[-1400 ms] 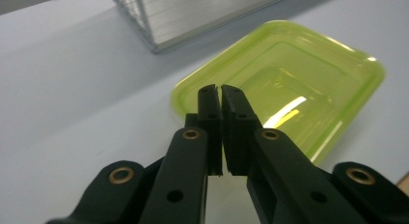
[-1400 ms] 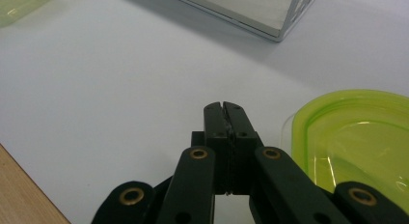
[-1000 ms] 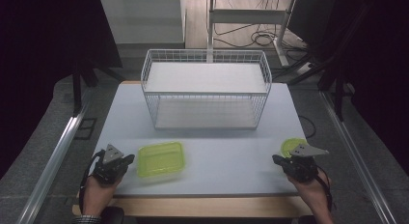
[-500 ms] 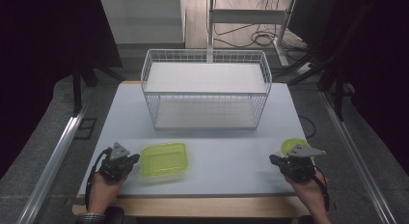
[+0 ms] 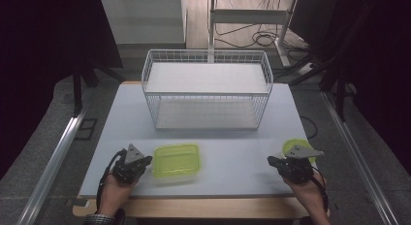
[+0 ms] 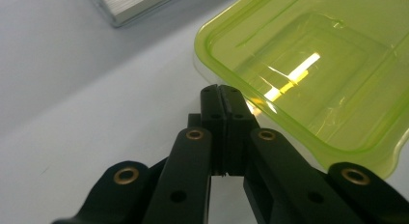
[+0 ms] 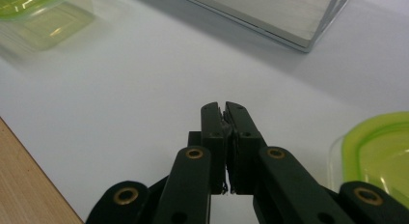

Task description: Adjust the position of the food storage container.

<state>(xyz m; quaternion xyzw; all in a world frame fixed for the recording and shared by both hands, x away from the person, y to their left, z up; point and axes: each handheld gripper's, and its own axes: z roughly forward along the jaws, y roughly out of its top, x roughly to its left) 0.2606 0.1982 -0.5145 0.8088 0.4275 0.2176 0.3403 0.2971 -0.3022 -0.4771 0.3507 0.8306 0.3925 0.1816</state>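
Tub (image 5: 176, 159) lay untouched on table (image 5: 228, 152); left gripper (image 5: 144, 160) clenched empty beside its rim, right gripper (image 5: 271, 160) clenched empty; basket (image 5: 207, 91) unfilled; work barely begun.

A white table (image 5: 121, 123) carrying a wire basket (image 5: 208, 91), a green container (image 5: 177, 160) and a green lid (image 5: 296, 148).

The high view looks forward and down over the whole white table (image 5: 228, 157) from above its near edge, while each gripper view skims low and close over it, both sharing the green container (image 5: 176, 160) with the high view.
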